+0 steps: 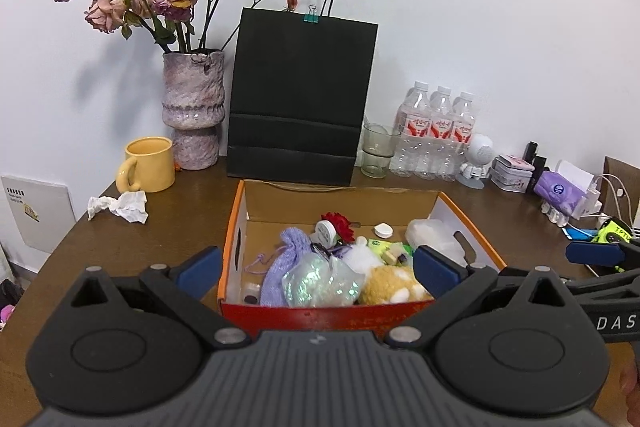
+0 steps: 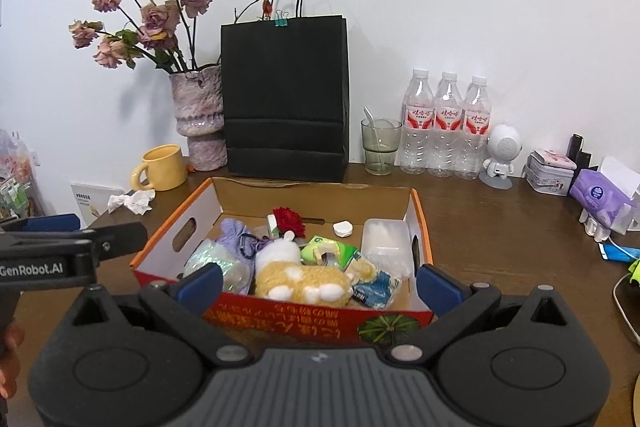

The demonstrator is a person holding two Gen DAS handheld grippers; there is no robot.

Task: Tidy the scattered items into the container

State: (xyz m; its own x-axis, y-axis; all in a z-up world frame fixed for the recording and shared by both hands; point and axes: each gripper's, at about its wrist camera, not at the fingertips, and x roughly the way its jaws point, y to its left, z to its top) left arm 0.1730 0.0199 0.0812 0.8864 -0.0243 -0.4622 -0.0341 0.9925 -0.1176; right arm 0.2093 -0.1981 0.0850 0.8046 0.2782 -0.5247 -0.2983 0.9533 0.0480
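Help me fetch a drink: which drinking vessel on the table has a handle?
The yellow mug beside the vase; the clear glass by the water bottles has none.

Near wall of the cardboard box [image 1: 320, 315] partly hidden behind gripper bodies, cable [image 2: 624, 307] cut off at right edge, bottle labels [image 2: 448, 117] too small to read.

left claw [image 1: 316, 265] — black, blue pads | right claw [image 2: 320, 283] — same, ribbed grey body
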